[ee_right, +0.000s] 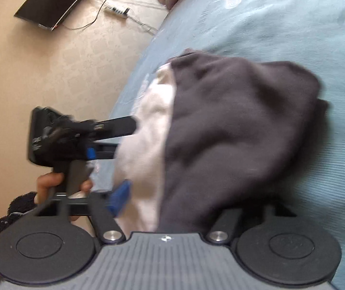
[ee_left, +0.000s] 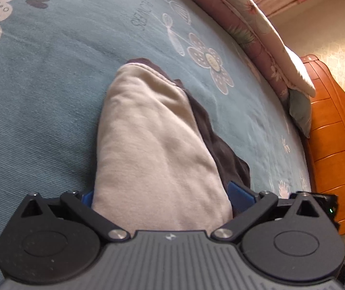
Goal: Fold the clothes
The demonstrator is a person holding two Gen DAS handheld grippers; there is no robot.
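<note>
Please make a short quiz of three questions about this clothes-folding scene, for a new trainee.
1. True or false: the garment lies on a teal bedspread.
2. Which two colours does the garment show? A) beige and dark grey B) red and white C) green and yellow
3. In the right wrist view, what does the hand at the left hold?

Key:
1. True.
2. A.
3. The handle of the left gripper, whose fingers reach into the beige part of the garment.
</note>
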